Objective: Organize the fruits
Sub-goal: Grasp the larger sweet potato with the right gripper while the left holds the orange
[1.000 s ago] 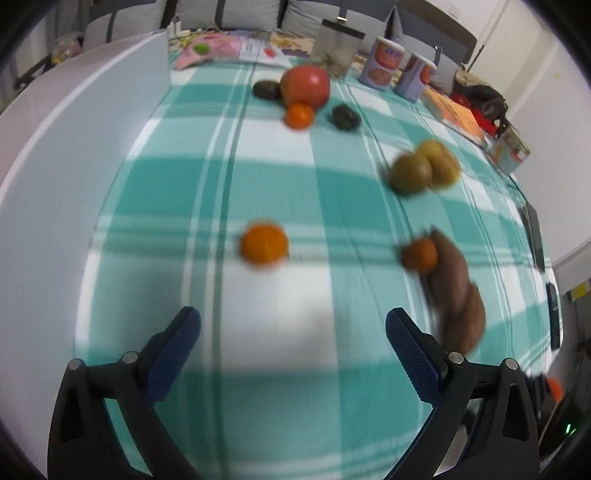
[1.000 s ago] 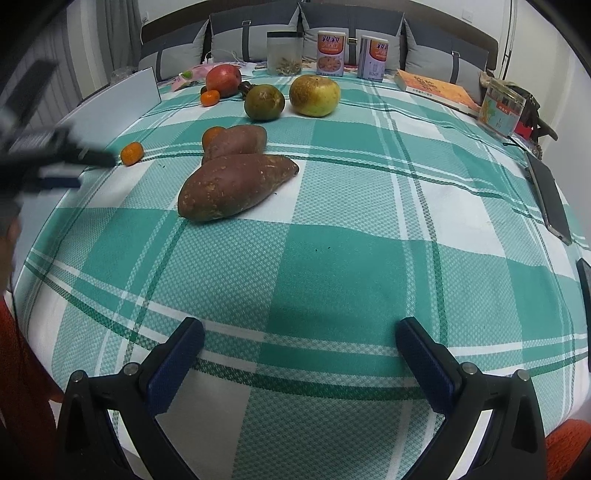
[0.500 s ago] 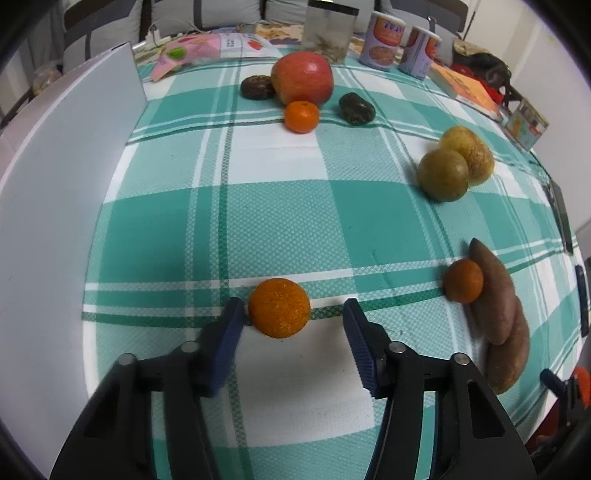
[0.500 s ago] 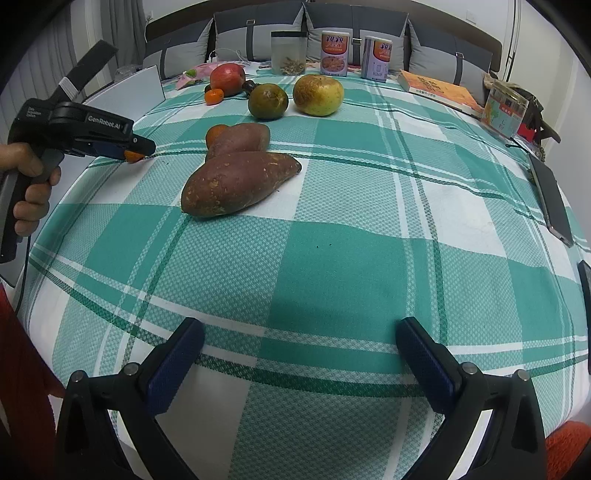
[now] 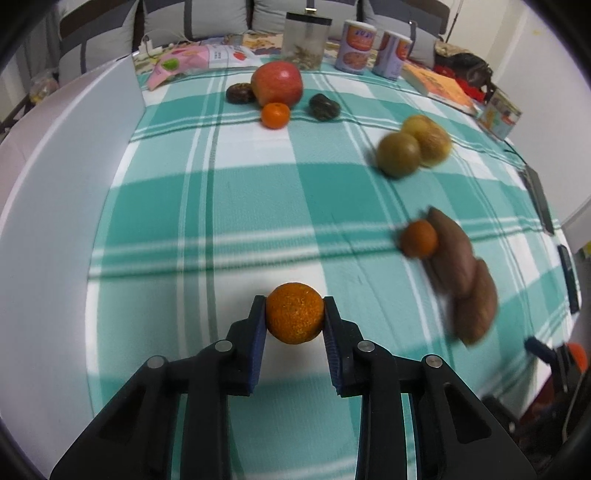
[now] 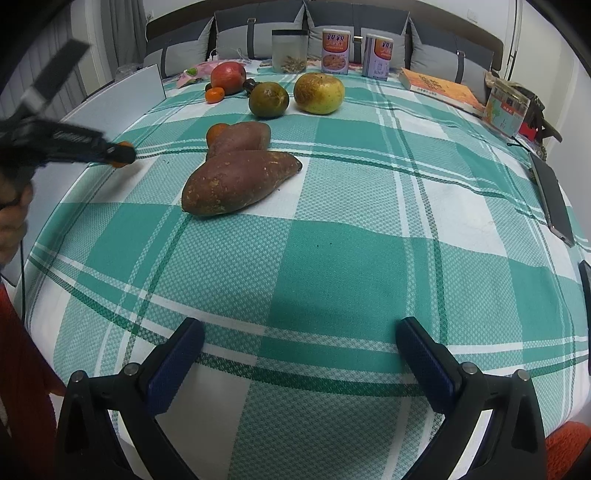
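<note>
On a green-and-white checked tablecloth [image 6: 332,236] backed by grey cushions [image 6: 258,18], the left gripper [image 5: 294,319] clamps a small orange [image 5: 294,317] above the cloth while the right gripper [image 6: 300,354] hangs wide and empty.

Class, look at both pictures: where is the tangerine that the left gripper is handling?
The tangerine sits clamped in the left gripper, low centre in the left wrist view, near the white board; the sweet potatoes lie to its right.

Honestly nothing's properly readable from here: the two cans [image 6: 335,51] at the back have big red characters up top, too blurry, same with the book [image 6: 441,88] cover.
</note>
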Available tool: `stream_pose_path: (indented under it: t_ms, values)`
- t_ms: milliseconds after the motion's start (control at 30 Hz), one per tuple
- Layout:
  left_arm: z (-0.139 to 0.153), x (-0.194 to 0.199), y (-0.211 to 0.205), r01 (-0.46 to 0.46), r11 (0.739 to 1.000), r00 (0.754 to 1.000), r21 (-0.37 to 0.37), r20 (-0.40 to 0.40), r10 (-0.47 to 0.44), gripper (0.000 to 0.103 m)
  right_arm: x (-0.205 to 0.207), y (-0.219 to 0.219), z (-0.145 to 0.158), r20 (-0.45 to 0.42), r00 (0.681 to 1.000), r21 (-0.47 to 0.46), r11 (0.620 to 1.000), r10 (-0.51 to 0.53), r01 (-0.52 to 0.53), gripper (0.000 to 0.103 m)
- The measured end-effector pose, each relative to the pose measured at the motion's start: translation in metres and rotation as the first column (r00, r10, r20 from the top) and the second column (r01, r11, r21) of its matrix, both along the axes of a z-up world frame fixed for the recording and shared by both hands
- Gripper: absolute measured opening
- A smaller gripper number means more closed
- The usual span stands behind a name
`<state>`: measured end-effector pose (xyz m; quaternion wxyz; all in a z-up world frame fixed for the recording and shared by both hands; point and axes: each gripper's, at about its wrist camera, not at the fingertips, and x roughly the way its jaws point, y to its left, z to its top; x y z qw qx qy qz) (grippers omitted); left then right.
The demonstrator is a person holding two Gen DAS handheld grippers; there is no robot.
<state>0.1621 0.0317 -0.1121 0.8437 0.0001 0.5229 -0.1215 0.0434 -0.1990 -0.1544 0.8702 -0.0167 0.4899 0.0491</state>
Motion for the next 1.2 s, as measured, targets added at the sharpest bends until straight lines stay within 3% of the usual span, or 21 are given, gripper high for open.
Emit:
stream_pose_path:
  t_ms: [233,367,500,600,733,867,933,1000,1100,1200]
  values:
    - [0.006,-0.054,0.005,-0.002,0.998,1.000,-0.067,-0.006,0.002,0.029,0.027,-0.022,0.025,-0.035,0.995,0.250,0.963,-0.095,0.101,0.103]
    - [0.008,-0.069,0.004,0.008,0.997,1.000,-0.078,0.002,-0.007,0.029,0.057,0.015,0.042,-0.001,0.999,0.256,0.966,-0.034,0.033,0.103]
    - [0.013,-0.076,0.007,-0.006,0.995,1.000,-0.103,0.008,0.007,0.029,0.090,0.040,0.027,-0.077,0.996,0.210,0.976,-0.041,0.056,0.102]
    - [0.019,-0.081,0.014,-0.014,0.993,1.000,-0.118,0.021,0.017,0.029,0.089,0.024,0.024,-0.085,0.993,0.141,0.986,-0.081,0.092,0.102]
    - [0.023,-0.088,0.022,-0.017,0.991,0.999,-0.131,0.035,0.022,0.029,0.072,-0.020,0.034,-0.135,0.981,0.162,0.974,-0.139,0.161,0.102]
    - [0.021,-0.085,0.021,-0.025,0.988,0.999,-0.152,0.034,0.030,0.029,0.084,-0.027,0.047,-0.197,0.974,0.286,0.943,-0.115,0.169,0.101]
    - [0.020,-0.084,0.020,-0.032,0.987,0.999,-0.158,0.031,0.038,0.029,0.099,-0.010,0.041,-0.243,0.968,0.288,0.949,-0.057,0.128,0.094]
    - [0.022,-0.084,0.022,-0.034,0.987,0.999,-0.159,0.030,0.039,0.029,0.113,0.010,0.026,-0.293,0.956,0.250,0.964,-0.017,0.094,0.073]
    - [0.027,-0.087,0.029,-0.047,0.987,0.998,-0.153,0.032,0.052,0.029,0.123,0.027,0.014,-0.330,0.943,0.176,0.980,-0.029,0.092,0.052]
    - [0.031,-0.090,0.036,-0.055,0.987,0.998,-0.150,0.032,0.060,0.029,0.120,0.025,0.018,-0.339,0.940,0.210,0.972,-0.030,0.107,0.047]
